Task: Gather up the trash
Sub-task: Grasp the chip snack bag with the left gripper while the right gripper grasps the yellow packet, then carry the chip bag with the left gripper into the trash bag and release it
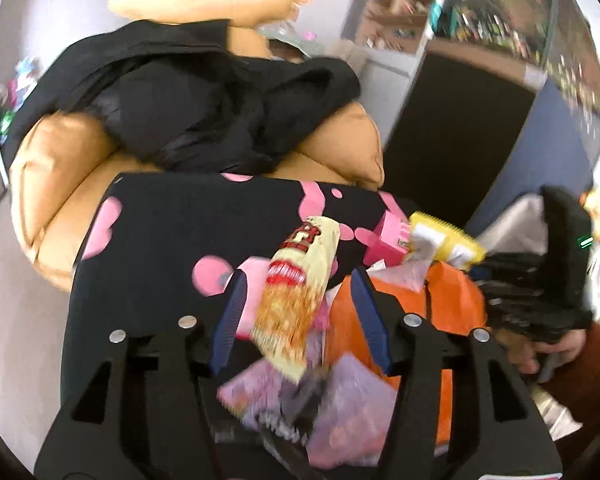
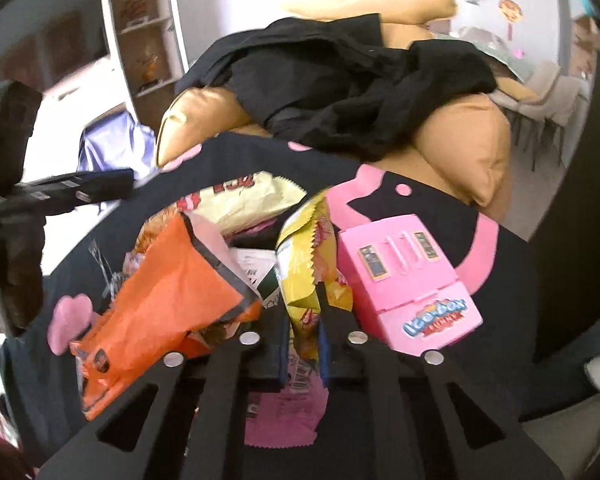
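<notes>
A heap of snack wrappers lies on a black cloth with pink shapes (image 1: pixel 160 240). In the left wrist view my left gripper (image 1: pixel 300 280) is open, and a cream and red snack packet (image 1: pixel 296 296) hangs loose between its blue pads (image 1: pixel 232 312), blurred. An orange wrapper (image 1: pixel 456 300) and a pale purple packet (image 1: pixel 340 400) lie below. In the right wrist view my right gripper (image 2: pixel 304 320) is shut on a yellow wrapper (image 2: pixel 300 264). The orange wrapper (image 2: pixel 168 292) lies to its left and a pink wrapper (image 2: pixel 284 416) beneath.
A pink toy fridge (image 2: pixel 404 276) sits on the cloth right of the yellow wrapper. Behind the heap is a tan sofa (image 1: pixel 52 184) with black clothes (image 1: pixel 204 100) piled on it. A dark cabinet (image 1: pixel 460 132) and shelves stand at the back right.
</notes>
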### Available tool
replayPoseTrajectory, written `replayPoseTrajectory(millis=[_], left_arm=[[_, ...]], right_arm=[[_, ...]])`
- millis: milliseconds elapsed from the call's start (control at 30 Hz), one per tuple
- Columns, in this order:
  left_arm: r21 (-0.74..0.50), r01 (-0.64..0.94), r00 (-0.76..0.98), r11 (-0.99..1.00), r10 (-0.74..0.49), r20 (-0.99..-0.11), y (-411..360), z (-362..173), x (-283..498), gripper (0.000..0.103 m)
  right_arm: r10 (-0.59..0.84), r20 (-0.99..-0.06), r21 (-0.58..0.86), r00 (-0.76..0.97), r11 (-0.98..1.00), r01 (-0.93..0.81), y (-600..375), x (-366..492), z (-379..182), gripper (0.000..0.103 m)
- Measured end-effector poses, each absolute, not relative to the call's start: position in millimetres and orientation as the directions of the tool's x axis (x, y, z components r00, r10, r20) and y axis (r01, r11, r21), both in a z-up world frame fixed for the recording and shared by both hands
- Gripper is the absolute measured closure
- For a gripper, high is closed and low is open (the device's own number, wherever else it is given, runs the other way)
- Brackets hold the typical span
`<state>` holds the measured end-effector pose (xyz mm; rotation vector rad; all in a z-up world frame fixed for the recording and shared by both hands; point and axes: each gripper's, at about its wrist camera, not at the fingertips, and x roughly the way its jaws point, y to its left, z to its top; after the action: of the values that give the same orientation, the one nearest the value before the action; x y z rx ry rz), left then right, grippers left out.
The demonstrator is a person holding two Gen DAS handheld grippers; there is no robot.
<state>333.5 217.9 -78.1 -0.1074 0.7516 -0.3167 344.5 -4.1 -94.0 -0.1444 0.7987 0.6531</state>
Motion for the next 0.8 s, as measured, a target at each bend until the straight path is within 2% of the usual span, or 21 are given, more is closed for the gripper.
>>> replayPoseTrajectory(millis=[167,300,333,367,467,800], left_arm=[[-0.069,0.291,0.629,0.954,-0.245,-0.737,183.6,-93.5,377.0,0.052],[0.015,0.289,0.602,0.957,-0.170,-0.780,164.4,-110.1,389.1,0.052],[0.016,0.278,0.599,0.960,-0.160,-0.785,164.2,-112.5,388.5,0.056],[0.009,0.266,0.596,0.964,-0.157,-0.788,164.4,-113.6,387.8,0.068],[-0.029,0.238,0.596,0.971,-0.169,-0.785,168.3,-110.2,379.2,0.075],[-0.082,0.209,0.669,0.975,-0.203,-0.715,169.4,-71.1,306.9,0.077]], right_arm=[[0.526,-0.680,0.203,0.511,0.805,-0.558,-29.4,331.0,-81.2,0.092],[0.525,-0.678,0.208,0.514,0.808,-0.551,-39.7,320.2,-81.5,0.092],[0.525,-0.679,0.209,0.513,0.808,-0.550,-41.6,318.3,-82.1,0.092],[0.525,-0.679,0.212,0.512,0.809,-0.548,-43.1,316.7,-82.6,0.092],[0.524,-0.679,0.215,0.514,0.811,-0.544,-45.5,311.3,-82.9,0.092],[0.501,-0.688,0.164,0.525,0.812,-0.560,-38.4,280.8,-76.2,0.092]])
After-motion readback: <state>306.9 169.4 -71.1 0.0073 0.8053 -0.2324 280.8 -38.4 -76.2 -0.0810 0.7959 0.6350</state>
